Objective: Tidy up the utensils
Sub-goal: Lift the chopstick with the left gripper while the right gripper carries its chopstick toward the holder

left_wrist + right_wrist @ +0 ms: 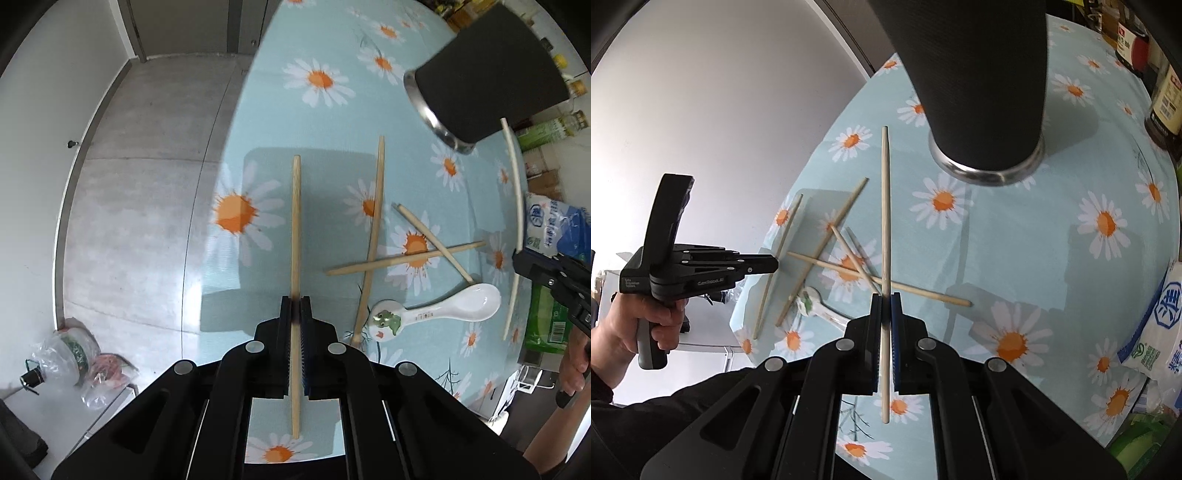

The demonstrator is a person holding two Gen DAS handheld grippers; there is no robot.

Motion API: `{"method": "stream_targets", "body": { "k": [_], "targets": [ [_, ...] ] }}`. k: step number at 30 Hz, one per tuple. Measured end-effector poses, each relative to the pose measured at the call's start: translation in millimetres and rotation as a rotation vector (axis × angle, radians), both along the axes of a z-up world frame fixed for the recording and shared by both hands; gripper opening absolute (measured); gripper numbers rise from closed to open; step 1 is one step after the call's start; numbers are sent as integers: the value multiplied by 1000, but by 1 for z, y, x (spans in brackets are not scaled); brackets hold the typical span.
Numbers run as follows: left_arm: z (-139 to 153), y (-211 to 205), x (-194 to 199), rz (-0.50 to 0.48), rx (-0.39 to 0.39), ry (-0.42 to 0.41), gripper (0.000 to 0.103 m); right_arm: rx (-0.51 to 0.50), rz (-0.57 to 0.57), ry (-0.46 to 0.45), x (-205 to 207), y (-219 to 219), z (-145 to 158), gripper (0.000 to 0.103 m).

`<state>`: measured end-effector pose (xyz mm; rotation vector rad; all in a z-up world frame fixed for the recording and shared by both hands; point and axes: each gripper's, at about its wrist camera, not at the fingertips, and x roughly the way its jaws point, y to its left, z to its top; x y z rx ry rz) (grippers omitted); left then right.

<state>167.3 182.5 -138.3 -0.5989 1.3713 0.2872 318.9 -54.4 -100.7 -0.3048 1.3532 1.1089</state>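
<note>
**Both tongs clamped on one chopstick each, above the bench**

Left tongs [295,302] are closed on a wooden chopstick [295,236], gripped near its thick end; the thin tip points away from the camera, and the stick's shadow falls on the cloth. Right tongs [885,300] are closed on a second chopstick [885,206], held the same way, tip toward the black utensil holder [975,74]. In the left wrist view the right tongs show at the right edge with a pale chopstick [517,206] in them.

The holder, black with a steel base rim, stands upright at the far side of the bench [332,37], which has a light-blue daisy cloth.

Three loose chopsticks lie crossed on the cloth: one long [375,229], one roughly level [406,256], one short diagonal [432,242] over it. A white ceramic spoon [443,312] with a green frog on the handle lies just near of them, bowl to the right.

Packaged goods sit at the right edge, among them a white-blue bag [1156,325]. Bagged bottles [74,354] sit on the floor, left.
</note>
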Motion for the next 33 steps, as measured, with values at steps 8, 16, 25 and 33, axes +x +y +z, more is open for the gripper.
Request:
{"method": "stream_targets", "body": {
  "k": [8,16,25,33],
  "targets": [
    [43,0,1,-42,55,-168,4,37,-15,-44,-6,6,19,6],
    [77,-5,20,-77,56,-308,4,119,-57,-76,-7,6,39,6],
    [119,-16,45,-137,51,-465,4,292,-101,-103,5,0,69,6],
    [162,-28,76,-190,80,-614,4,432,-196,-145,30,-9,94,6]
  ]
}}
